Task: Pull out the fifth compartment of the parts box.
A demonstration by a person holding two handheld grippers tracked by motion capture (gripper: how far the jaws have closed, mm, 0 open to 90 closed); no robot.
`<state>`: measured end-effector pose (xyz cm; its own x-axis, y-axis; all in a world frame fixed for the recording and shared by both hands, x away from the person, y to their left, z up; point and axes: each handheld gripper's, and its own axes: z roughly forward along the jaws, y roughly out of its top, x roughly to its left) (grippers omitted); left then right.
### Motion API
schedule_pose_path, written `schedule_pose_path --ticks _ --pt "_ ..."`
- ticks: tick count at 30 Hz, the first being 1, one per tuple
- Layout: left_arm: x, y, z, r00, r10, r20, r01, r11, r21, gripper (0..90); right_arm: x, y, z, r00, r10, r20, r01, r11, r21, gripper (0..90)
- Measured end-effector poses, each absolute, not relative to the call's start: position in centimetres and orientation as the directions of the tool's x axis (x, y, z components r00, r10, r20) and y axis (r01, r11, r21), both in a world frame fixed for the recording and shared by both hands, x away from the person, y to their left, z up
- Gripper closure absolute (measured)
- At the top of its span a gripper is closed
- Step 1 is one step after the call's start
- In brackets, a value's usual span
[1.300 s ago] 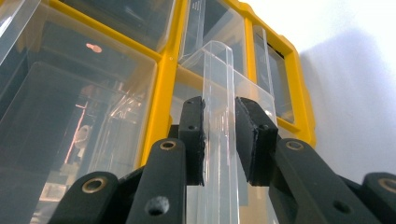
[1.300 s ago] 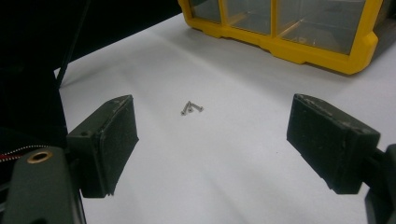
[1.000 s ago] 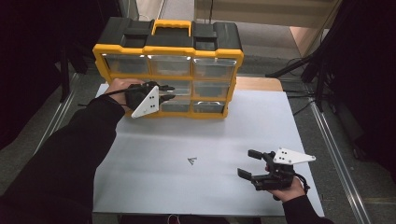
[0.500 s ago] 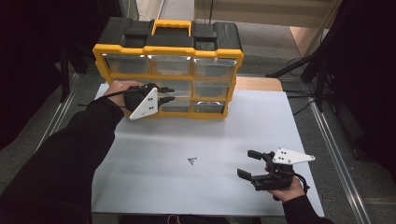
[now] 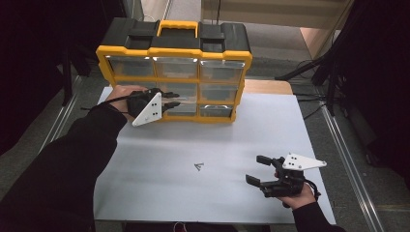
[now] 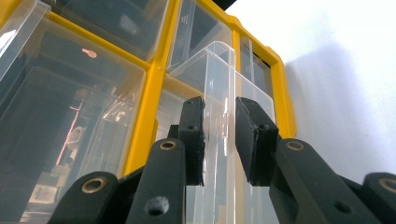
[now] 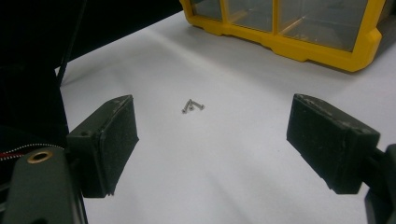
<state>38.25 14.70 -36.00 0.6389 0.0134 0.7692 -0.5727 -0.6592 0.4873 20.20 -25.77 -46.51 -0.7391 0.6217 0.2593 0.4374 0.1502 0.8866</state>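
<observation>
Left gripper view: clear drawer tab (image 6: 219, 116) on the yellow organizer (image 5: 171, 77) is being pinched by the left gripper (image 6: 219, 135); screws (image 7: 192, 106) are waiting in front, right gripper (image 7: 212, 149) being held wide.

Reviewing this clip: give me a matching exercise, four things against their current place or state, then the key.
1. Left gripper
2. Right gripper
3. Small silver metal screws
4. Yellow plastic organiser box with clear drawers

A. Loose on the white sheet, mid-table
B. Jaws wide apart, nothing between them
C. Standing at the table's far edge
D. Shut on a clear plastic drawer's front tab

Pairs: 1-D, 2-B, 3-A, 4-C
</observation>
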Motion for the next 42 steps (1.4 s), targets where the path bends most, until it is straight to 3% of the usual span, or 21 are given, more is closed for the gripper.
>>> schedule_pose_path --ticks 42 --pt "36.3 15.1 -36.0 0.662 0.018 0.749 -0.565 -0.645 0.515 72.4 20.2 -25.6 -46.6 -0.745 0.616 0.256 0.439 0.163 0.884 17.5"
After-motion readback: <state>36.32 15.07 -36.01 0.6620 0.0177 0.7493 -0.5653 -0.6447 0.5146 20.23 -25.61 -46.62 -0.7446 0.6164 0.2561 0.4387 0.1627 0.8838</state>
